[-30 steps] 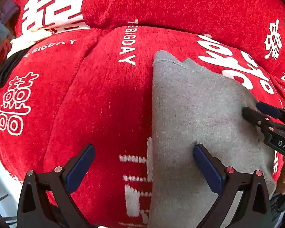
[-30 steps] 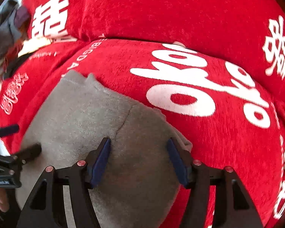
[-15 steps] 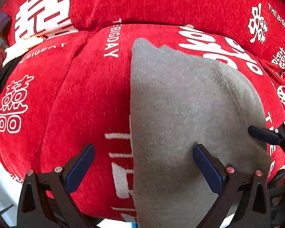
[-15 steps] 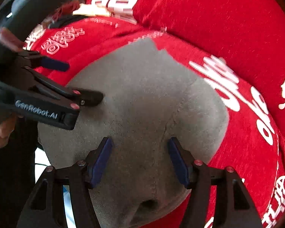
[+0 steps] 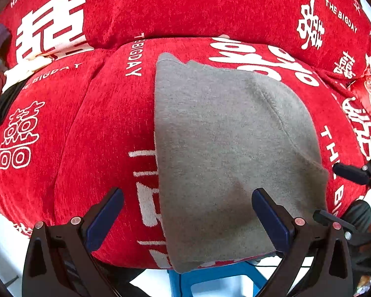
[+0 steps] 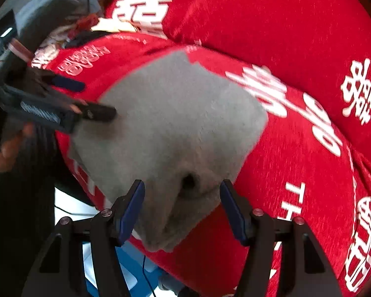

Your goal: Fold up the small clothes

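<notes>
On the red cushion (image 5: 106,128) with its white lettering, toward our right, lies the grey knit garment (image 5: 222,148), already doubled over and flat, its near edge hanging just over the cushion's front above a blue stool (image 5: 210,279). At far left a heap of other clothes (image 6: 69,7) waits beyond the cushion.

Our left tool (image 5: 185,220) hangs above the garment's left edge with its jaws spread wide and nothing between the pads; one blue pad sits over bare red fabric, the other over the grey. Our right tool (image 6: 183,210) stands about half open over the garment's near right corner, where the cloth bunches into a small pucker; the pads straddle that lump without pressing on it, so neither tool has hold of anything.

We judge the step in hand to be the next fold or a smoothing pass. To do it well, we should first flatten that puckered corner, then pinch both layers together at the near edge, one tool at each corner, and carry them evenly so the edges meet square and the straight left fold is not dragged askew.
</notes>
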{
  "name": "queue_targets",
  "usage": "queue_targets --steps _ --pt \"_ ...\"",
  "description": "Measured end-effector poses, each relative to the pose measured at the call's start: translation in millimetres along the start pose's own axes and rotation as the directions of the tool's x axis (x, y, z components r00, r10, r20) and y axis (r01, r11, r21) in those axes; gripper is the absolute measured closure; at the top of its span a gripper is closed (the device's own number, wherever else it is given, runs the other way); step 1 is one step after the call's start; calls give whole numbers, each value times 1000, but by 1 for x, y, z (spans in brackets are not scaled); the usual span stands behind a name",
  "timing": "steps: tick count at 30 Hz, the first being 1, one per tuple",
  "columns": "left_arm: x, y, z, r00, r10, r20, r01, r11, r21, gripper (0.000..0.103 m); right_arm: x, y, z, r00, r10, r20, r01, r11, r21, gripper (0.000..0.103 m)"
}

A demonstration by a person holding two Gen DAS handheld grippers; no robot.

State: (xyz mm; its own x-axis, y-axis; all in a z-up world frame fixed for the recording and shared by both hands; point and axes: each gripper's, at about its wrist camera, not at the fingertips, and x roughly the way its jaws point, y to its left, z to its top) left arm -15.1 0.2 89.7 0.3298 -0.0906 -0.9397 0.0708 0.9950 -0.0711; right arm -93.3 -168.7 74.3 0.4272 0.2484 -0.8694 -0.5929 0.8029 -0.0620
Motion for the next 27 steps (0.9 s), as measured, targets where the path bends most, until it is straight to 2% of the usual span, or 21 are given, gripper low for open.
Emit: queue_targets --steps 5,8,12,16,19,22,25,26,27 --pt "9 -5 -1 999 20 -32 -20 1000 8 0 12 23 13 1000 2 5 -2 998 -55 36" --pt "22 -6 -7 996 58 -69 -56 998 35 0 28 28 4 999 2 -34 -4 998 -59 34" --pt "23 -3 -8 997 42 -69 -42 999 7 0 29 26 -7 999 -23 -34 21 998 -61 31" --pt "17 -15 -2 998 45 -44 -43 998 56 0 8 9 3 1000 14 7 -14 999 -36 30" --pt "22 -22 8 997 68 -47 -65 995 71 0 10 -7 17 1000 10 8 -10 999 -53 30" --pt "31 -25 16 995 81 -62 -76 994 72 0 27 -21 34 999 24 -22 -25 997 -66 30" --pt "34 -25 20 995 74 -70 -70 995 67 0 55 -30 44 996 -24 -90 15 995 -96 30" --pt "36 -25 21 995 76 -70 -71 995 67 0 65 -33 45 993 -26 -111 14 995 -101 25" --pt "36 -25 21 995 73 -69 -69 996 63 0 68 -37 46 995 -17 -95 9 996 -85 21"
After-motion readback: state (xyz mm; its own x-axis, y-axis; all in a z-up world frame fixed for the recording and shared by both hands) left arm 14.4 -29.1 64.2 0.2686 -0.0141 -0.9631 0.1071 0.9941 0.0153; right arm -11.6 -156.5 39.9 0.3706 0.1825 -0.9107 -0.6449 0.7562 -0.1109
